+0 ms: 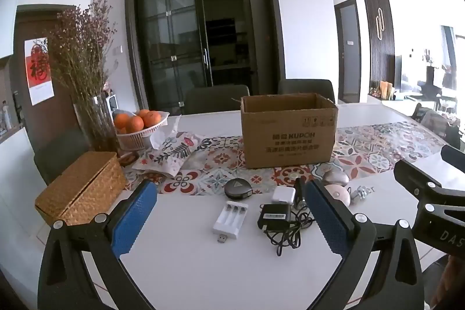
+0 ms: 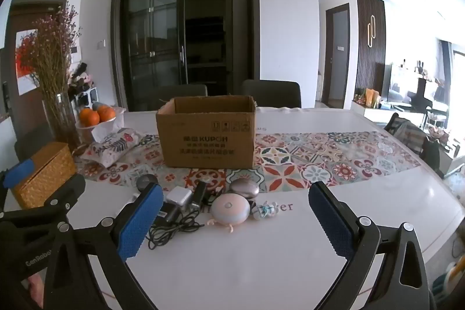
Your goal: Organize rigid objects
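White table (image 1: 189, 266) with a patterned runner (image 2: 334, 161) across its middle; dark glass doors and two chairs behind. Open cardboard box (image 1: 287, 132) stands on the runner, top flaps up, clear room to its right.

Small items cluster on the bare white strip between box and near edge: battery charger (image 1: 229, 218), black adapter (image 1: 274, 218) with tangled cord, white plug (image 1: 280, 195), round black disc (image 1: 238, 188), pink round case (image 2: 229, 208), silver oval case (image 2: 244, 188), small trinket (image 2: 266, 209). All close together, some touching.

Left hand-held gripper (image 1: 231, 193) is open, empty, straddling the charger and adapter. Right hand-held gripper (image 2: 235, 196) is open, empty, the pink case between its fingers.

Wicker box (image 1: 81, 188) sits at the left edge, beside vase (image 1: 96, 124) and orange basket (image 1: 139, 127). Right half of table lies free.
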A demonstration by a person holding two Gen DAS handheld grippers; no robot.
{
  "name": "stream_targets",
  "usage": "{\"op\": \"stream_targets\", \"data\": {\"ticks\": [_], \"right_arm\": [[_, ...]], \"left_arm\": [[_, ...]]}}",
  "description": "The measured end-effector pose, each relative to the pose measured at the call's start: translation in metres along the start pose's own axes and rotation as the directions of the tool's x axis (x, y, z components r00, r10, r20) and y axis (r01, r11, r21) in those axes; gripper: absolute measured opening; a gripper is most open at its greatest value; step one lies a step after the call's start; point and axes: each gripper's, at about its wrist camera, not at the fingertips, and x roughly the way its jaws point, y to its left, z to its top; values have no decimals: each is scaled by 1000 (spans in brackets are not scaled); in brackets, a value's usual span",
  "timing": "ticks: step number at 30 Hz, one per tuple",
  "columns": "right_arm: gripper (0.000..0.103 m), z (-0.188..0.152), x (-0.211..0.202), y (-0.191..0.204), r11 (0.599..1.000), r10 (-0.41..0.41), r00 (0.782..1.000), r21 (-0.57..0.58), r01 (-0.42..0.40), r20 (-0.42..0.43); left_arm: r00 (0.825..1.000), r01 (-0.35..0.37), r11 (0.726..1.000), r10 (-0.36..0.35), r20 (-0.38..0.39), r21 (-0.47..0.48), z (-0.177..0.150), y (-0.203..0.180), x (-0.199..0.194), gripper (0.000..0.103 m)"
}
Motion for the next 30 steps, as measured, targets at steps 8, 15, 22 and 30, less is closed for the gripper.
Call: {"op": "stream_targets", "data": {"ticks": [8, 15, 22, 30], "right_arm": [[101, 3, 0, 1, 1000, 1, 1000, 7, -1, -10], [101, -1, 2, 1, 1000, 2, 1000, 5, -2, -16], [101, 0, 0, 0, 1000, 0, 1000, 4, 0, -9], [101, 1, -2, 0, 1000, -3, 1000, 4, 3, -5]], "left_arm": [[1000, 10, 1000, -10, -3, -16, 0, 5, -1, 103], [1000, 10, 1000, -10, -7, -11, -2, 1, 2, 103], [999, 28, 999, -28, -23, -15, -1, 3, 4, 103], [999, 32, 999, -32, -23, -15, 0, 2, 3, 103]]}}
